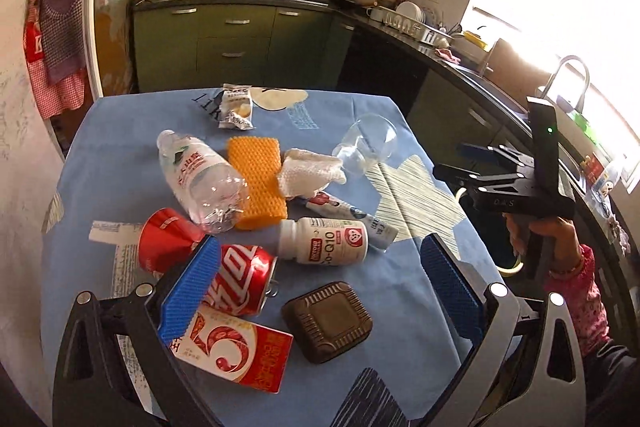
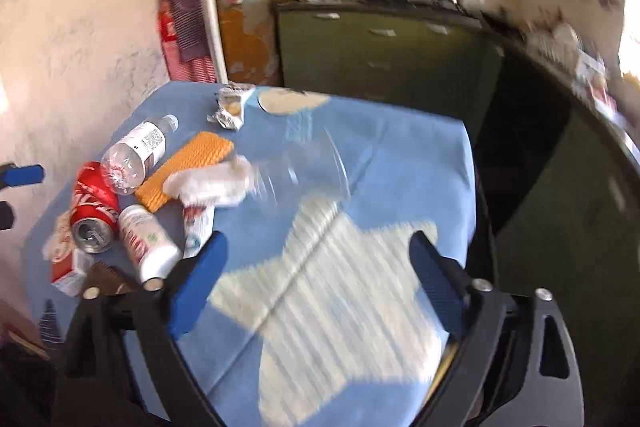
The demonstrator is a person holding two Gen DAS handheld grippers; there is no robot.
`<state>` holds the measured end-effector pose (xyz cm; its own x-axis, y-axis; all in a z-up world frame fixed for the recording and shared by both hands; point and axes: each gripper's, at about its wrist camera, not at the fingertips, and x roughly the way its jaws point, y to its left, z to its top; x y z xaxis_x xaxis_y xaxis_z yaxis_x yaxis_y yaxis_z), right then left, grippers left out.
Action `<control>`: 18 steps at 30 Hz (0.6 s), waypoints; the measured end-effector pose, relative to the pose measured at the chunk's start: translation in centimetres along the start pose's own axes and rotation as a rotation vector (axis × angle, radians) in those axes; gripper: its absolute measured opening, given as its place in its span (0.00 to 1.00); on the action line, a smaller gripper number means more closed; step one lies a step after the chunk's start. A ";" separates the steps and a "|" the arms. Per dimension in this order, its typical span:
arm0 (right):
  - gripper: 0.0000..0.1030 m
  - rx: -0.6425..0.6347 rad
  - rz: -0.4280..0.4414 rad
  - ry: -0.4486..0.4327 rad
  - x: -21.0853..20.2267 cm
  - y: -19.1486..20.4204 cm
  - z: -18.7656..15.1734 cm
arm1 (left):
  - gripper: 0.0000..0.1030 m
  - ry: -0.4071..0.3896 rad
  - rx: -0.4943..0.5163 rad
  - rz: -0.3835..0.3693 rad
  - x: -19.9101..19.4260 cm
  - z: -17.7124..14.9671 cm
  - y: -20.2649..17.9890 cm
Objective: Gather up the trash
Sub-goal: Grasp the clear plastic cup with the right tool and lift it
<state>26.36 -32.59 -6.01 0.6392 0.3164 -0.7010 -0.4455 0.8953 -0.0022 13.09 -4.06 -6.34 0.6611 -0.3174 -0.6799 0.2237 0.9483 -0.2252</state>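
In a green-cabinet kitchen, trash including a red can (image 1: 240, 279) and plastic bottle (image 1: 200, 179) is lying on the blue tablecloth (image 1: 360, 115), while the left gripper (image 1: 320, 267) and right gripper (image 2: 320, 259) are hovering wide open, empty.

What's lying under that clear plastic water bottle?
The water bottle rests partly on the orange sponge, and its crushed base overlaps the red paper cup. Whatever lies directly beneath its middle is hidden.

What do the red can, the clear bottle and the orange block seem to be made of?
Red can: probably thin metal, glossy, with a pull-tab end. Clear bottle: thin transparent plastic, its base crumpled. Orange block: probably a sponge, matte with a waffle-like texture.
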 end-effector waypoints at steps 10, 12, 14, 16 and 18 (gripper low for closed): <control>0.93 -0.184 0.020 0.112 9.1 1.7 3.3 | 0.95 0.013 -0.016 0.010 0.2 -1.3 0.9; 0.93 -0.188 0.014 0.119 9.9 2.0 3.4 | 0.95 0.016 -0.017 0.008 0.2 -1.3 1.0; 0.93 -0.184 0.018 0.125 10.6 2.0 3.5 | 0.95 0.019 -0.018 0.007 0.4 -1.3 1.0; 0.93 -0.174 0.010 0.133 11.3 1.8 3.7 | 0.95 0.024 -0.019 0.007 0.6 -1.4 1.1; 0.93 -0.163 0.018 0.143 11.9 1.6 3.8 | 0.95 0.030 -0.020 0.007 0.8 -1.4 1.1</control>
<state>35.67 -26.20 -11.67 0.5398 0.2736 -0.7961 -0.5591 0.8235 -0.0961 12.85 -3.30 -8.10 0.6410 -0.3109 -0.7018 0.2045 0.9504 -0.2343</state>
